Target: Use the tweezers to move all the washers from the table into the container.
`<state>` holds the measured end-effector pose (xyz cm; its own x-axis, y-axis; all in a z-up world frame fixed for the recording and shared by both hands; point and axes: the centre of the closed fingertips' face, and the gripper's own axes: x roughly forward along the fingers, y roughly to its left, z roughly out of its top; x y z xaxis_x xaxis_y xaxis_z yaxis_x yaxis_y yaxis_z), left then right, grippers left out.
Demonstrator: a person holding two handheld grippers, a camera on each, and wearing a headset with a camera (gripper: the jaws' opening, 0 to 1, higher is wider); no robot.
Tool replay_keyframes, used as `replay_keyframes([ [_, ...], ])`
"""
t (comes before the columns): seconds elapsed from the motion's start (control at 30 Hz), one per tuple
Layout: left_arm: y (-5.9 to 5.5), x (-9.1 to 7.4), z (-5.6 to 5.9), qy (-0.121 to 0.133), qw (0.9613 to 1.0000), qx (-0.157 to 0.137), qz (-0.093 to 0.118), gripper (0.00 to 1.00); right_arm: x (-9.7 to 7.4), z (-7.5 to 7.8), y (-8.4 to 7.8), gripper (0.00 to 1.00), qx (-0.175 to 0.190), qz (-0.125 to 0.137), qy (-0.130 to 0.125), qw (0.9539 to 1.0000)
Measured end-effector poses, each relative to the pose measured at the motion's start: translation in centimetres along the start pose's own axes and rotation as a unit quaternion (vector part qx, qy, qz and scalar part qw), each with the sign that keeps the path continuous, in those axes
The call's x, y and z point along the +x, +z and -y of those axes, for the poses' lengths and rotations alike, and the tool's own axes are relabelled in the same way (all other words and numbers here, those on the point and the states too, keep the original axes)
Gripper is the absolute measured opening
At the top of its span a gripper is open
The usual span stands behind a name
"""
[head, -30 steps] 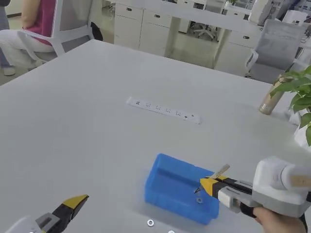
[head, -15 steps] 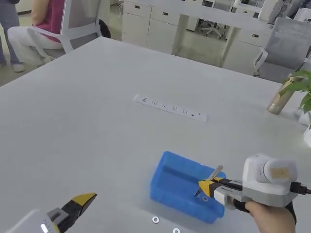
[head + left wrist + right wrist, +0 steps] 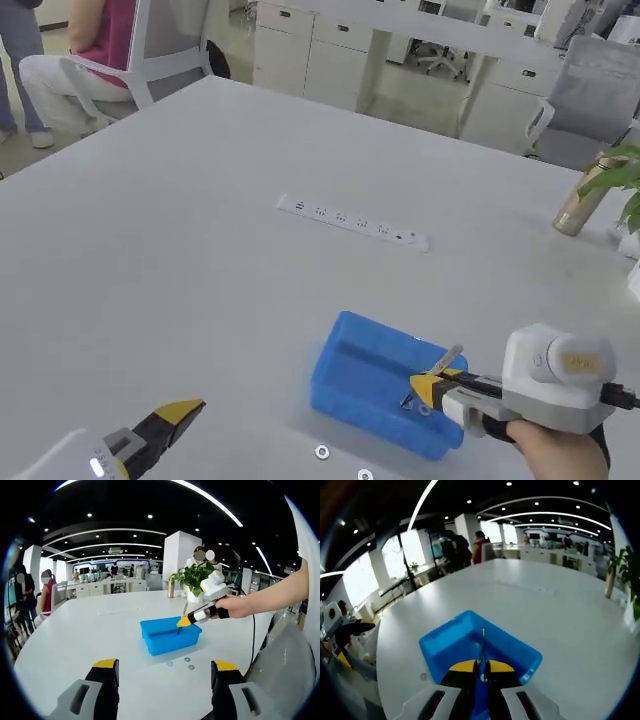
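The blue container (image 3: 372, 372) sits on the white table near its front edge. My right gripper (image 3: 432, 384) is shut on the metal tweezers (image 3: 446, 358), whose tips point down inside the container's right end. In the right gripper view the tweezers (image 3: 483, 642) rise between the closed jaws over the container (image 3: 465, 637). I cannot tell whether the tips hold a washer. Two washers (image 3: 322, 452) (image 3: 364, 475) lie on the table in front of the container. My left gripper (image 3: 190, 410) hovers open at the lower left, apart from them. The left gripper view shows three washers (image 3: 187, 659) before the container (image 3: 167, 636).
A white power strip (image 3: 352, 223) lies across the middle of the table. A gold bottle (image 3: 577, 205) and a potted plant (image 3: 625, 185) stand at the far right. Chairs, cabinets and a seated person (image 3: 95, 50) are beyond the table's far edge.
The head camera has shifted slightly. My right gripper stays over the container's right end with the tweezers in it, and the left gripper has barely moved.
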<state>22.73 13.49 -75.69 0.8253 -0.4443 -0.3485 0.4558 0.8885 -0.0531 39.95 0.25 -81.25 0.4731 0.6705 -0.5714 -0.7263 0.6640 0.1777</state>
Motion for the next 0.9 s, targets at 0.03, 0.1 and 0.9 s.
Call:
replay_keyframes([
  [0.03, 0.0, 0.0, 0.0, 0.000, 1.0000, 0.000, -0.001, 0.76, -0.2, 0.0, 0.1, 0.04, 0.003, 0.004, 0.000, 1.0000],
  [0.1, -0.1, 0.0, 0.0, 0.000, 1.0000, 0.000, -0.001, 0.76, -0.6, -0.2, 0.3, 0.04, 0.003, 0.010, 0.000, 0.9999],
  [0.9, -0.4, 0.1, 0.6, -0.015, 0.9998, 0.004, -0.012, 0.72, -6.1, -7.9, 1.4, 0.03, 0.022, 0.077, 0.076, 0.9939],
])
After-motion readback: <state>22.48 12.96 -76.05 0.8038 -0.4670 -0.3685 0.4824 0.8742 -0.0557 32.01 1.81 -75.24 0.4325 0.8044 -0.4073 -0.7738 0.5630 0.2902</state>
